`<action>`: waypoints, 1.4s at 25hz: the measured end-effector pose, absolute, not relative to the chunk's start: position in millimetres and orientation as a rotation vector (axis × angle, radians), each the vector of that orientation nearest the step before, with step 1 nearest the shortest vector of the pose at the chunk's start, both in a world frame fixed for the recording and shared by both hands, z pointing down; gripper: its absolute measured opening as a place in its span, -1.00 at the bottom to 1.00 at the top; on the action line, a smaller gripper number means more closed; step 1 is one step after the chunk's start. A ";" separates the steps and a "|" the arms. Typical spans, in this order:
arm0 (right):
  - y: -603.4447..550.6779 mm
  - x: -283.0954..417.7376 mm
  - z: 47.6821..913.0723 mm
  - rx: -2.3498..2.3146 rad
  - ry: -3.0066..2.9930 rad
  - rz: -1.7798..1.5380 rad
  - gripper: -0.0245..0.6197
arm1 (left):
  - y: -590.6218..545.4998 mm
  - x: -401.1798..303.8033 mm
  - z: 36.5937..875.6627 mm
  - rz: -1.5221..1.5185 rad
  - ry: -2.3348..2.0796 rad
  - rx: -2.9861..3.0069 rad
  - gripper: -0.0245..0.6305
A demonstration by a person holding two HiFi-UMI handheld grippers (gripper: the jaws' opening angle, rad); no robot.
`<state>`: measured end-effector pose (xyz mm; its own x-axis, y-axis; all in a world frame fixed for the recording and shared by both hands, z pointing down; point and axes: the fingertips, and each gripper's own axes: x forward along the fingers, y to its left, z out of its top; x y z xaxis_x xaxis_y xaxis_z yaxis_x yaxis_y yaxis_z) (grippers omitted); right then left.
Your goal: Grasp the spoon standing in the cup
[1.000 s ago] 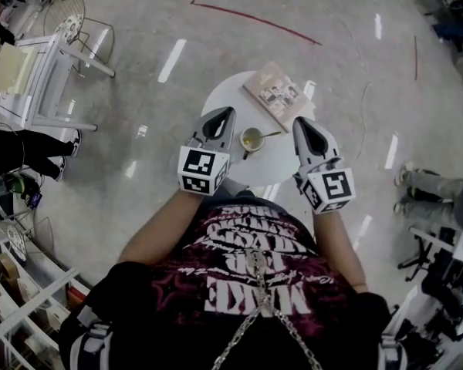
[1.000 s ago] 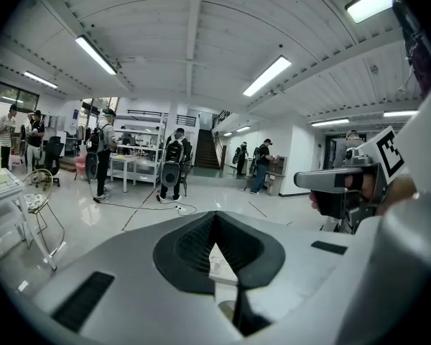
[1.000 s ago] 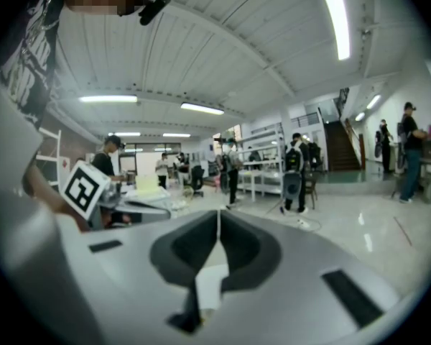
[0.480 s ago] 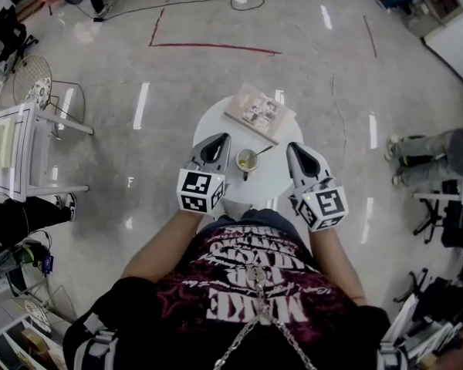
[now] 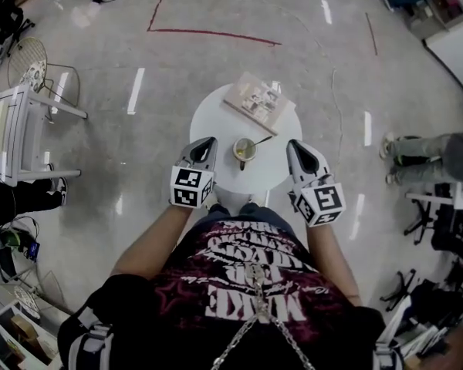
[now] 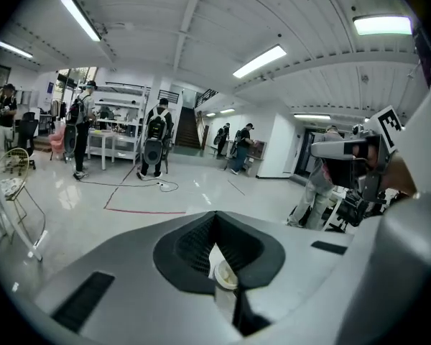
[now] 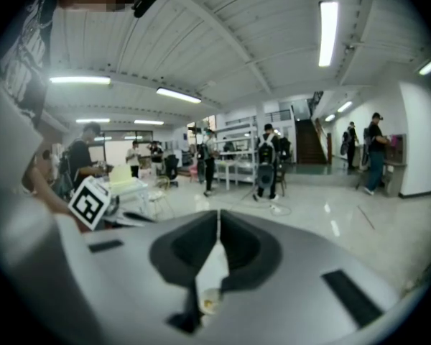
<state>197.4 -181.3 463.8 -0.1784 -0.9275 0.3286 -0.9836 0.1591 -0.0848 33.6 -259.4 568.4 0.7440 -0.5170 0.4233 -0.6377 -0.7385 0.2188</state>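
Cup (image 5: pixel 245 150) sits mid-table (image 5: pixel 214 124), spoon (image 5: pixel 262 139) leaning out its far-right side toward the book (image 5: pixel 260 102) — handle free to take. Left gripper (image 5: pixel 206 142) and right gripper (image 5: pixel 295 146) flank the cup, both clear of it, jaws closed tip to tip, nothing btwn them. Right's prob. nearer the handle — it'd need opening first.

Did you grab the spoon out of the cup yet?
Not yet. Done: both tongs are at the round table, with the left tongs and right tongs on either side of the cup. In hand: nothing, as both are closed and empty. Left to do: open one pair, reach in and pinch the spoon, whose handle leans towards the right tongs' side.
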 end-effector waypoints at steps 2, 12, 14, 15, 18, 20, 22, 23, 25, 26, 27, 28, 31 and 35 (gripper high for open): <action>-179.7 203.1 471.1 1.817 -2.241 0.417 -0.82 | -249.5 33.7 581.2 0.507 -0.913 2.555 -0.85; -204.4 219.8 542.9 1.635 -2.220 0.504 -0.82 | -245.1 57.4 631.9 0.620 -0.930 2.425 -0.85; -211.3 223.7 559.2 1.612 -2.213 0.540 -0.82 | -250.5 65.8 641.7 0.635 -0.932 2.396 -0.85; -215.5 224.8 566.6 1.602 -2.208 0.552 -0.82 | -253.8 69.2 646.6 0.640 -0.934 2.383 -0.85; -226.7 226.2 589.5 1.570 -2.191 0.580 -0.82 | -261.0 75.0 663.4 0.643 -0.946 2.334 -0.85; -231.0 228.7 607.6 1.553 -2.179 0.624 -0.82 | -260.7 76.8 678.1 0.655 -0.953 2.283 -0.85; -233.3 231.0 626.2 1.542 -2.173 0.688 -0.82 | -257.1 76.7 691.5 0.664 -0.956 2.233 -0.85; -233.7 232.1 635.0 1.535 -2.168 0.715 -0.82 | -254.6 76.5 696.3 0.665 -0.957 2.214 -0.85; -232.4 234.6 651.5 1.517 -2.150 0.754 -0.81 | -248.7 77.5 703.1 0.666 -0.958 2.190 -0.85; -231.5 235.6 658.7 1.510 -2.142 0.775 -0.81 | -246.1 78.6 705.9 0.665 -0.959 2.181 -0.85; -230.3 235.8 665.4 1.503 -2.136 0.800 -0.81 | -244.0 79.7 708.7 0.663 -0.962 2.173 -0.85; -228.4 234.7 671.8 1.494 -2.131 0.827 -0.81 | -242.1 80.5 711.6 0.661 -0.965 2.164 -0.85; -219.8 229.0 689.6 1.447 -2.120 0.869 -0.81 | -236.7 81.6 717.7 0.673 -0.966 2.157 -0.85; -213.8 228.6 709.0 1.401 -2.090 0.891 -0.81 | -230.6 81.0 717.4 0.707 -0.956 2.176 -0.85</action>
<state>228.6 -213.8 709.0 -0.3693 -0.6250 0.6877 -0.9290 0.2685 -0.2548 81.0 -230.6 717.4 0.5885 -0.4300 0.6847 -0.7805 -0.5229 0.3425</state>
